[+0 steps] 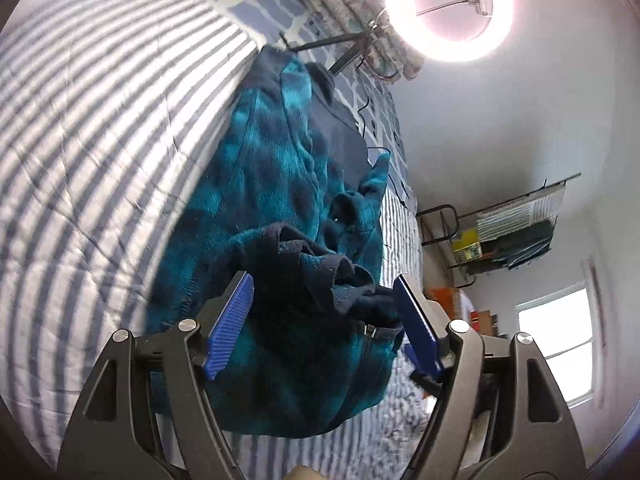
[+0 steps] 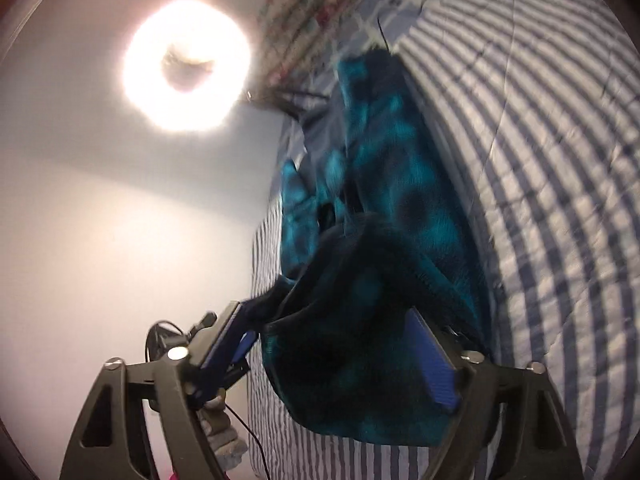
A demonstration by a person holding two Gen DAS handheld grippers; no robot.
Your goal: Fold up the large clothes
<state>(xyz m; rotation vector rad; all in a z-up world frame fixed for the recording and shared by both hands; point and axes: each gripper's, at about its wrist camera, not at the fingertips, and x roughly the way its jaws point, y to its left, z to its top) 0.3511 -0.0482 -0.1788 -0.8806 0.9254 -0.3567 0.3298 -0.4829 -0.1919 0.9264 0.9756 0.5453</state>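
On the striped bed cover [image 1: 80,160] lies a teal fleece garment [image 1: 256,168], folded long, with its dark collar end bunched near both grippers. Left gripper [image 1: 324,304] has its 2 blue pads spread wide; dark cloth sits between them, not pressed. Right gripper [image 2: 332,344] is also spread, with cloth between its pads. A ring light [image 1: 448,4] glows beyond the bed.

Your fleece [image 1: 264,184]: plush, matt teal cloth with dark ribbed trim. Bed [image 1: 80,152] cover: quilted striped cotton, soft and creased. Your left tool [image 1: 324,312]: matt black plastic arms, ridged blue pads [image 1: 232,320], shiny metal screws [image 1: 188,325].
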